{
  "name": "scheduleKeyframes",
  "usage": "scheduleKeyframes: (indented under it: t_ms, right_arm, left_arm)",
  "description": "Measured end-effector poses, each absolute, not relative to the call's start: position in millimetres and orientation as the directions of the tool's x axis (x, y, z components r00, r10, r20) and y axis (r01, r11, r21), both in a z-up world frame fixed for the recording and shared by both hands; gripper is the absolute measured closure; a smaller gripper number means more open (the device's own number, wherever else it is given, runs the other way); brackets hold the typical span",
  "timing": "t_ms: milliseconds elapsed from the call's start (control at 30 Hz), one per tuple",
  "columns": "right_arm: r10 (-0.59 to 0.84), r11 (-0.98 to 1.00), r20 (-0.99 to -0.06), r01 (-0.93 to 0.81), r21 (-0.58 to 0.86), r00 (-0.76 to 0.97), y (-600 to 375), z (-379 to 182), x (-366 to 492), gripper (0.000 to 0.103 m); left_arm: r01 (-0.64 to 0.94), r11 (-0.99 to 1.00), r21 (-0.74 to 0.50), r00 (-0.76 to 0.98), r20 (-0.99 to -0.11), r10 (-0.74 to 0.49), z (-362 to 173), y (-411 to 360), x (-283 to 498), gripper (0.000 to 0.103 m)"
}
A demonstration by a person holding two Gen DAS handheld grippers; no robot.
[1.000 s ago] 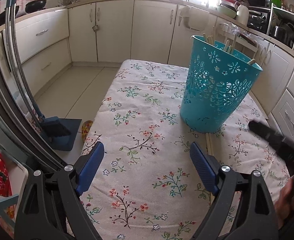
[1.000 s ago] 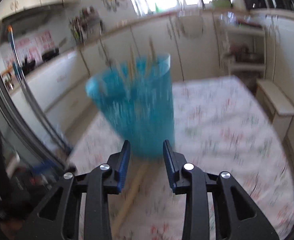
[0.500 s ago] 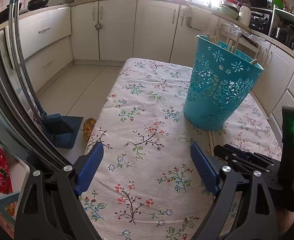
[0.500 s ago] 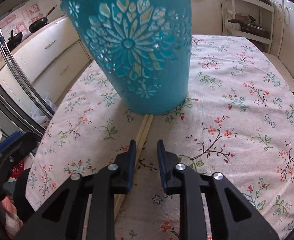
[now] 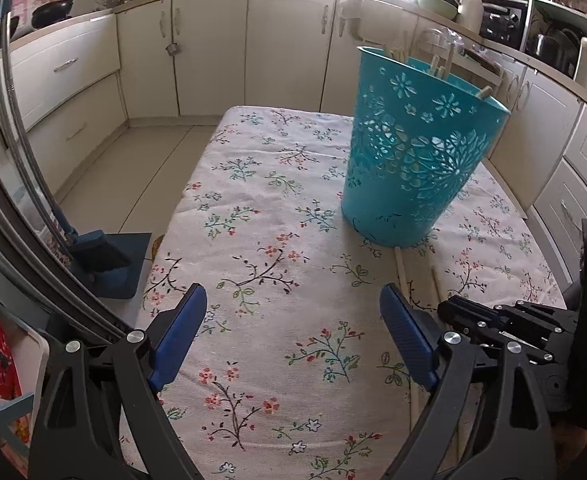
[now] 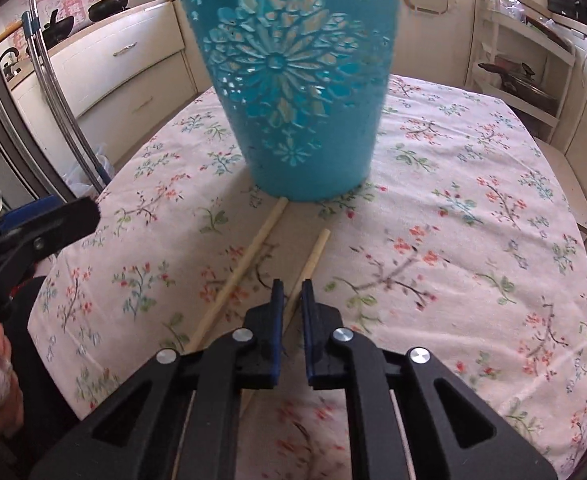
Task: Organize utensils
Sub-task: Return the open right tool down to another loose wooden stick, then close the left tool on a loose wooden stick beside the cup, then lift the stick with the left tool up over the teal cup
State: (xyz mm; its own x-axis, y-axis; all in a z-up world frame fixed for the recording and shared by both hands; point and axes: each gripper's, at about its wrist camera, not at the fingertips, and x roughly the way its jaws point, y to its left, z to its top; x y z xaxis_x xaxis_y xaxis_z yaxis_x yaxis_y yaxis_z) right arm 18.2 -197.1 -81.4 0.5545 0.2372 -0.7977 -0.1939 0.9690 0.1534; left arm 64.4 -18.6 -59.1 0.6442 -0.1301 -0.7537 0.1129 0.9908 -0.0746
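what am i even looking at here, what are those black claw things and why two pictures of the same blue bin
There is no robot here: a person holds a hand-held two-finger clamp in each hand, and each clamp carries a wide-angle camera looking forward along its fingers. That gives two pictures of one scene, one from the left clamp and one from the right.

Both look at a table under a floral tablecloth in a kitchen. On it stands a teal basket with cut-out flowers, with wooden sticks poking out of its top. Two more chopsticks lie on the cloth in front of it.

The left gripper stands wide open over bare cloth and holds nothing. The right gripper has closed on one chopstick; the other chopstick lies loose beside it. The right clamp also shows at the edge of the left picture.
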Motion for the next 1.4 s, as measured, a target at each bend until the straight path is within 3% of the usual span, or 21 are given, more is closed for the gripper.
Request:
scheduleKeyframes:
  t_ms: [400, 567, 833, 1067, 1400]
  right_arm:
    - [0.259, 0.965, -0.768, -0.116, 0.237, 0.585, -243, -88, 10, 0.094]
    - [0.287, 0.955, -0.756, -0.119, 0.270, 0.588, -247, -89, 10, 0.094]
    - [0.307, 0.948, -0.744, -0.118, 0.297, 0.593, -252, -89, 10, 0.094]
    - [0.311, 0.945, -0.735, -0.119, 0.303, 0.602, -256, -91, 9, 0.094]
    - [0.292, 0.953, -0.726, -0.124, 0.277, 0.622, -250, -92, 7, 0.094]
  left_arm:
    - [0.272, 0.962, 0.006, 0.557, -0.816, -0.153, -84, -96, 94, 0.022]
    - [0.270, 0.963, -0.020, 0.531, -0.831, -0.167, -92, -102, 101, 0.043]
    - [0.314, 0.947, -0.062, 0.494, -0.842, -0.219, -102, -108, 101, 0.097]
    - [0.283, 0.946, -0.161, 0.481, -0.829, -0.285, -96, -83, 90, 0.098]
    - [0.236, 0.919, -0.316, 0.584, -0.710, -0.394, -42, -18, 62, 0.098]
